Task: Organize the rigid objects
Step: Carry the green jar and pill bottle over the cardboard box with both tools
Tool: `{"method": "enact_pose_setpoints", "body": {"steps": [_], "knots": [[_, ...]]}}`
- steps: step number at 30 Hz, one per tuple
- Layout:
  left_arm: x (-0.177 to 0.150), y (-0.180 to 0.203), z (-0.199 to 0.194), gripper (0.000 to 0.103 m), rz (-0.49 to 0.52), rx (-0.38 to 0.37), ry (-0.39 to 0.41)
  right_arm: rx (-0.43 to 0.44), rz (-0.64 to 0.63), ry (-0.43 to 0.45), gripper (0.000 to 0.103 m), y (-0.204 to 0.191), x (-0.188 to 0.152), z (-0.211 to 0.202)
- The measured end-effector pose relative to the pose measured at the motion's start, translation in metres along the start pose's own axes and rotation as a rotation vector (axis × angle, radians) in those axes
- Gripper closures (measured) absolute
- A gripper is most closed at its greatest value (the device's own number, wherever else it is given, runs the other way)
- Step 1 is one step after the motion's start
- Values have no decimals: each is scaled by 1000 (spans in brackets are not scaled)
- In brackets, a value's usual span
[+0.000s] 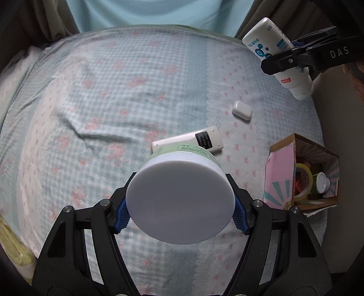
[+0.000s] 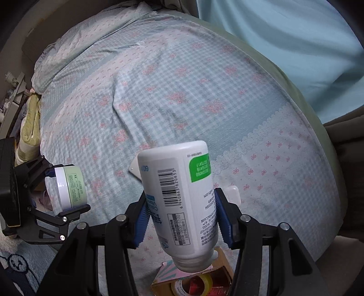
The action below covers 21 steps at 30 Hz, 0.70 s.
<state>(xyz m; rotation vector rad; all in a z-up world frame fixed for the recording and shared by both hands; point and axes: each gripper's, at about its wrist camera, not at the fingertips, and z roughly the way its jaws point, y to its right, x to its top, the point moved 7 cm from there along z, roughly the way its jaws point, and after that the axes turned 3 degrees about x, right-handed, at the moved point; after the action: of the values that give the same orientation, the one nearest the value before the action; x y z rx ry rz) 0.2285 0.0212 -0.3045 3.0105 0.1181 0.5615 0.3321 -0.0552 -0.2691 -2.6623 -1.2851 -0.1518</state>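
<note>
My left gripper (image 1: pixel 180 208) is shut on a round green jar with a white lid (image 1: pixel 179 200), held above the bed; the same jar (image 2: pixel 70 187) and left gripper (image 2: pixel 66 192) show at the left of the right wrist view. My right gripper (image 2: pixel 182 216) is shut on a white bottle (image 2: pixel 182 195), cap end toward the camera, above an open cardboard box (image 2: pixel 218 257). In the left wrist view that bottle (image 1: pixel 270 45) hangs at the upper right in the right gripper (image 1: pixel 282 57). A white remote (image 1: pixel 188 140) and a small white case (image 1: pixel 241 111) lie on the bedsheet.
The cardboard box (image 1: pixel 282 164) stands at the bed's right edge and holds a tape roll (image 1: pixel 303 179), a small bottle (image 1: pixel 322 182) and other items. The checked sheet (image 1: pixel 102 109) is wrinkled at the middle. A curtain (image 1: pixel 145 13) hangs behind the bed. Yellow-green bedding (image 2: pixel 29 127) lies at the left.
</note>
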Motion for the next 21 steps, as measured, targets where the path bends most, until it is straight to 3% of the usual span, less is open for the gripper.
{"method": "enact_pose_setpoints", "body": {"steps": [10, 21], "knots": [[20, 109, -41, 34, 135, -89, 53, -52, 204, 53, 54, 43, -129, -82], [9, 263, -31, 34, 308, -166, 23, -61, 483, 51, 54, 108, -291, -100]]}}
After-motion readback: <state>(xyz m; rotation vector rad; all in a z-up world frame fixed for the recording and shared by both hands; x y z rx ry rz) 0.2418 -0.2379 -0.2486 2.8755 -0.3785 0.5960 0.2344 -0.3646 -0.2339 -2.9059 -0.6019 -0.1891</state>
